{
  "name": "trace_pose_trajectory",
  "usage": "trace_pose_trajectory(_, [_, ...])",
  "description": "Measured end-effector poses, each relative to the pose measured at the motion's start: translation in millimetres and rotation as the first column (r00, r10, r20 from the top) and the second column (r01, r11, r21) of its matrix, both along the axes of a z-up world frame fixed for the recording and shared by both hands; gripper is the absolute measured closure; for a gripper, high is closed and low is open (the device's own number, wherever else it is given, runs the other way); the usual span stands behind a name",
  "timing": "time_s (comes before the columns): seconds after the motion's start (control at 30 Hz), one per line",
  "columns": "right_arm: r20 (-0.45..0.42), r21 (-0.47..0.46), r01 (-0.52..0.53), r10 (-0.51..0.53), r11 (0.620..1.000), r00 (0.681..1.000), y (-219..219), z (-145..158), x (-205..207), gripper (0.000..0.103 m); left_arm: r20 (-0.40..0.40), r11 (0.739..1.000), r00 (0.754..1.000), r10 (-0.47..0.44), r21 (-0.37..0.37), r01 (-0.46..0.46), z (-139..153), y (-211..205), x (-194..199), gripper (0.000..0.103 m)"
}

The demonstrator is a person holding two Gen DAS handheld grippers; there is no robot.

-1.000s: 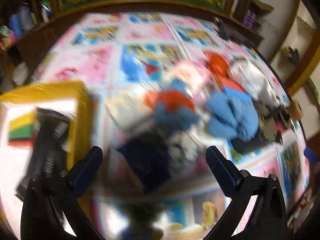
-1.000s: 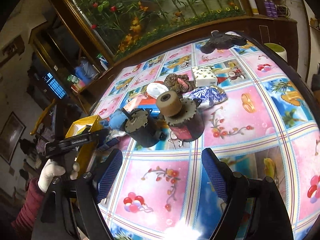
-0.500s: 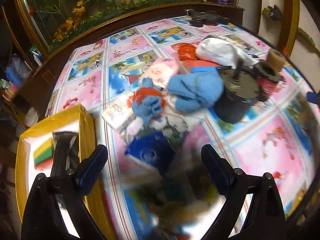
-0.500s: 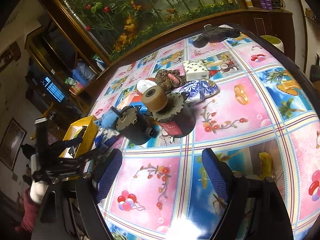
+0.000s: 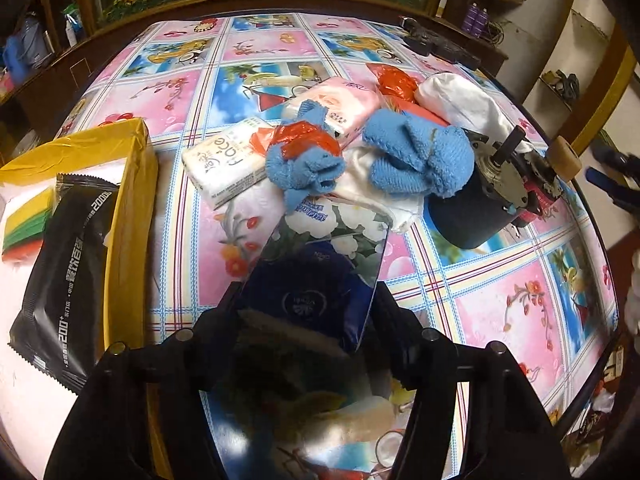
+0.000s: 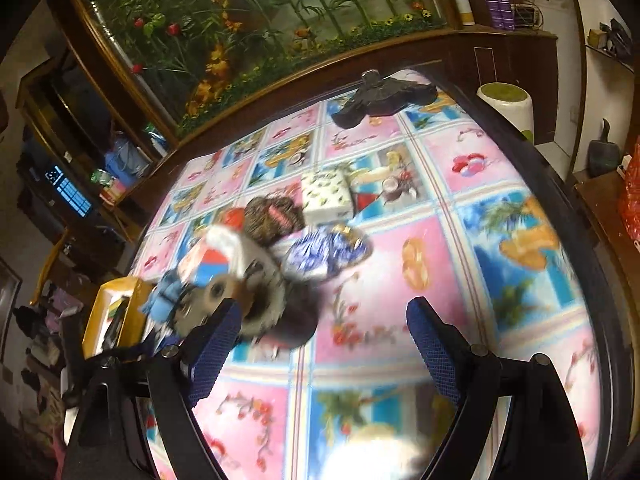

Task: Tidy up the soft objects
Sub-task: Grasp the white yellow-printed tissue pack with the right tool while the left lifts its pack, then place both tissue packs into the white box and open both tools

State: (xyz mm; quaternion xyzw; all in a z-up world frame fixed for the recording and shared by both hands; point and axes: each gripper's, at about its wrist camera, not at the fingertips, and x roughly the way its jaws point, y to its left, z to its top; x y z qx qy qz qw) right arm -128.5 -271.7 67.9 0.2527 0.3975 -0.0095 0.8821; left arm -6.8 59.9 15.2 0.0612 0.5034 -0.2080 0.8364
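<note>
My left gripper (image 5: 306,300) is shut on a dark blue soft pack with a clear floral end (image 5: 316,280), held just above the table. Beyond it lie blue knitted cloths (image 5: 416,160), a white tissue pack (image 5: 224,164), a pink tissue pack (image 5: 340,106) and white cloth (image 5: 460,102). A yellow box (image 5: 132,200) at the left holds a black wipes pack (image 5: 68,264) and coloured sponges (image 5: 24,220). My right gripper (image 6: 320,344) is open and empty over the tablecloth. Ahead of it lie a blue patterned pouch (image 6: 328,252), a brown cloth (image 6: 272,216) and a white tissue pack (image 6: 326,196).
Two dark metal motor parts (image 5: 484,200) stand right of the soft pile; they also show blurred in the right wrist view (image 6: 256,304). A black tool (image 6: 380,98) lies at the table's far edge. A wooden cabinet with a painted panel (image 6: 280,20) is behind.
My left gripper has closed on the dark blue pack, which it only straddled before. The right view has swung and blurred, now closer to the motor parts.
</note>
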Motion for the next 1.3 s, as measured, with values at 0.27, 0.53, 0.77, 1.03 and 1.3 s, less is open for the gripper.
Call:
trace_pose_trajectory(0.27, [-0.139, 0.049, -0.050, 0.056, 0.998, 0.989, -11.1, -22.7, 126.8, 0.018, 0.029, 0.999, 0.999, -0.013, 0.046, 0.012, -6.3, -20.8, 14.7, 0.021])
trace_pose_trajectory(0.53, [-0.240, 0.063, -0.081, 0.094, 0.995, 0.966, -12.6, -60.1, 201.1, 0.018, 0.067, 0.998, 0.998, -0.015, 0.059, 0.011, -10.7, -31.2, 20.3, 0.012])
trace_pose_trajectory(0.77, [-0.253, -0.017, -0.144, 0.135, 0.989, 0.958, 0.7, -57.7, 192.2, 0.051, 0.055, 1.000, 0.998, 0.004, -0.019, -0.003, -1.1, -17.0, 12.5, 0.047])
trace_pose_trajectory(1.03, [-0.148, -0.039, -0.108, 0.101, 0.993, 0.984, -2.0, -6.4, 129.2, 0.051, 0.039, 0.988, 0.998, 0.047, -0.149, -0.041, 19.8, 12.9, -22.4, 0.047])
trace_pose_trajectory(1.3, [-0.053, -0.053, -0.161, 0.158, 0.985, 0.986, 32.8, 44.3, 55.0, 0.051, 0.085, 0.966, 0.992, 0.096, -0.250, -0.072, 51.0, 61.4, -64.9, 0.047])
